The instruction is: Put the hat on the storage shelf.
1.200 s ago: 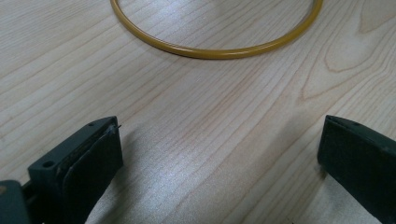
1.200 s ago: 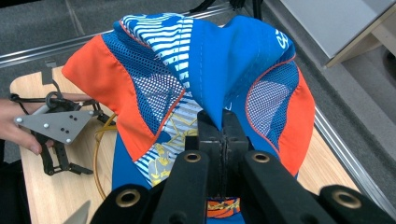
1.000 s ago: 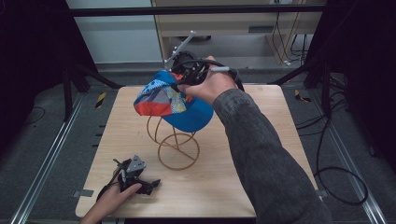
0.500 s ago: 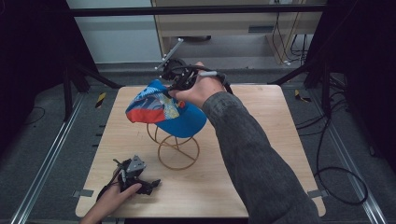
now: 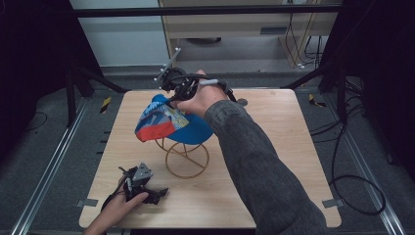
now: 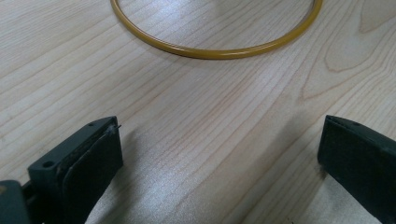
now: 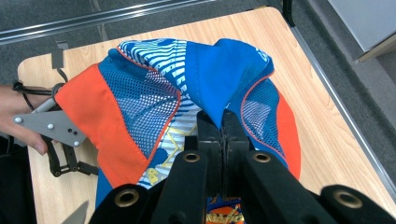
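Cap (image 5: 173, 123), blue, orange and white with mesh panels: held over the top of a gold wire stand (image 5: 186, 157) near the middle of the wooden table (image 5: 274, 122). The fabric is pinched at its far edge by the right gripper (image 5: 172, 100), whose jaws are seen in the right gripper view pressed together on a fold of blue cloth (image 7: 212, 84). The grip at the edge is judged to let the crown drape down over the stand's upper loops while the hand stays above and behind it; whether the cap bears on the wire cannot be told.

Left gripper (image 5: 147, 188): rested on the table at the near left corner, well apart from the cap. Its jaws are spread wide with nothing between them, bare wood showing in the gap in the left gripper view. It is judged to be parked out of the working area.

Stand: base ring (image 6: 215, 49) laid flat on the table, ahead of the left gripper; upper loops largely hidden under the cap.

Surroundings: dark frame legs at the table's far corners, cables on the floor at the right, a pale cabinet beyond. The right forearm crosses the table's near right part; nothing else is seen lying between the cap and the stand.
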`<act>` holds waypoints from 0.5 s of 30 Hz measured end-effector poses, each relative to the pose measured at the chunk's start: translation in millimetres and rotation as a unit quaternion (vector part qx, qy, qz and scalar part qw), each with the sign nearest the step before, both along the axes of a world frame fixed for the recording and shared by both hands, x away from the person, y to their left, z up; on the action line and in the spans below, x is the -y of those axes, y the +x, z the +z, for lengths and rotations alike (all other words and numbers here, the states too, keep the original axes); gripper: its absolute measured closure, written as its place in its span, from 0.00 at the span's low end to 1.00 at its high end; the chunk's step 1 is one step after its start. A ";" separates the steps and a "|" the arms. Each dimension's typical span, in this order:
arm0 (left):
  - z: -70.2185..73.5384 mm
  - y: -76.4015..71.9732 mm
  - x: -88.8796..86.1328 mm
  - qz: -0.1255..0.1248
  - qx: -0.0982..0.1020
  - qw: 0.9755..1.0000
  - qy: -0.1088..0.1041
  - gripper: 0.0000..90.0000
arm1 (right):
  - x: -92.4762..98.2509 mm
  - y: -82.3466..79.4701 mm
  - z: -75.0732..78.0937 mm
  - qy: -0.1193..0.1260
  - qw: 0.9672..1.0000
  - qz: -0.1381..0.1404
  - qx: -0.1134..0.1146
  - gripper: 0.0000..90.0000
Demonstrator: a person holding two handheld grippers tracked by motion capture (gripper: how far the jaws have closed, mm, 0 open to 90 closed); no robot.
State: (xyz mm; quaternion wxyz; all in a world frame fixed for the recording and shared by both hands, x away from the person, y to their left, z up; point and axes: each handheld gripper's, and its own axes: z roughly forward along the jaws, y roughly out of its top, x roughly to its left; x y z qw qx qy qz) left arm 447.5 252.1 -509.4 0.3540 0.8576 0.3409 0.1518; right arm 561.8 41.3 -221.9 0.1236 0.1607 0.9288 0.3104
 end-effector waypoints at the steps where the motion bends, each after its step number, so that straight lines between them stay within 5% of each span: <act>1: 0.0 0.0 0.0 0.000 0.000 1.000 0.000 0.00 | 0.0 0.0 0.0 0.000 1.000 0.000 0.000 0.99; 15: 0.0 -0.4 0.0 0.001 0.000 1.000 0.000 0.00 | -2.3 -2.9 -5.6 0.010 1.000 0.010 -0.007 0.98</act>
